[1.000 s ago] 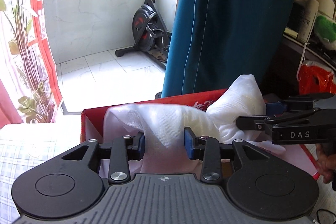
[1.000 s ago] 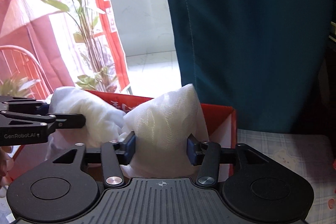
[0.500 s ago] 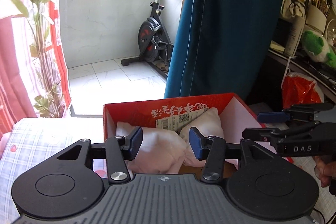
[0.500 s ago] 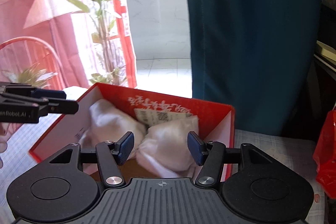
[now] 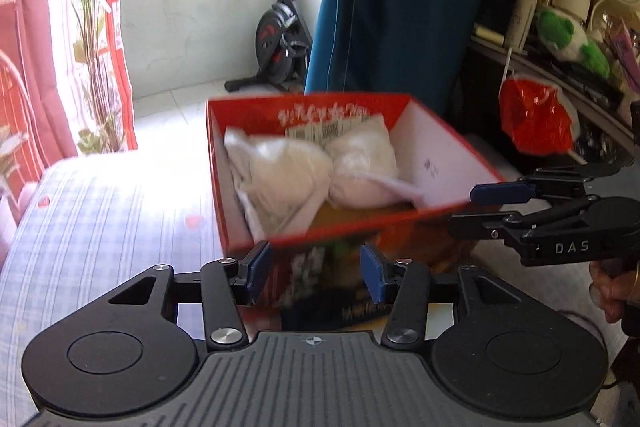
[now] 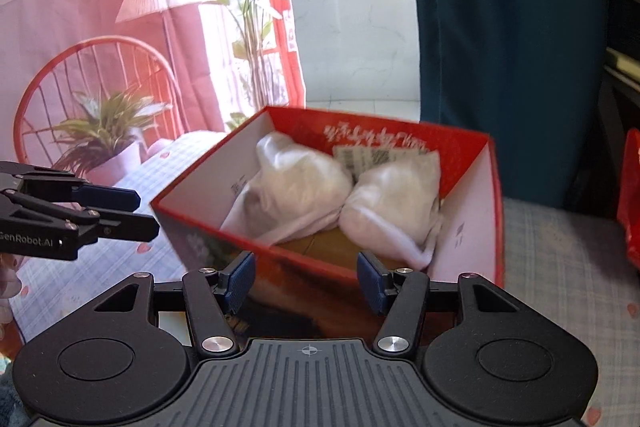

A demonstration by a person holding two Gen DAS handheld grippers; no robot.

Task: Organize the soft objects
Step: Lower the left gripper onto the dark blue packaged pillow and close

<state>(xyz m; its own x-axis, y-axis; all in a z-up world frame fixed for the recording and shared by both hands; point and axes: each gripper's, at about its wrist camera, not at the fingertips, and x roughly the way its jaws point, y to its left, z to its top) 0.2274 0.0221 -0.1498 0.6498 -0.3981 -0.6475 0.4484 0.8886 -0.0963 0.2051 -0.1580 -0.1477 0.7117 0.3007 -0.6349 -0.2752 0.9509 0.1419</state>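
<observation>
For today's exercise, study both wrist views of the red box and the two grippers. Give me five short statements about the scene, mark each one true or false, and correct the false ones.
1. The white cloth lies inside the red box. True.
2. The left gripper is clamped on the cloth. False: its jaws stand open with nothing in them.
3. The right gripper holds nothing. True.
4. The box stands on a bare wooden floor. False: it rests on a checked fabric surface.
5. An exercise bike stands behind the box. True.
</observation>
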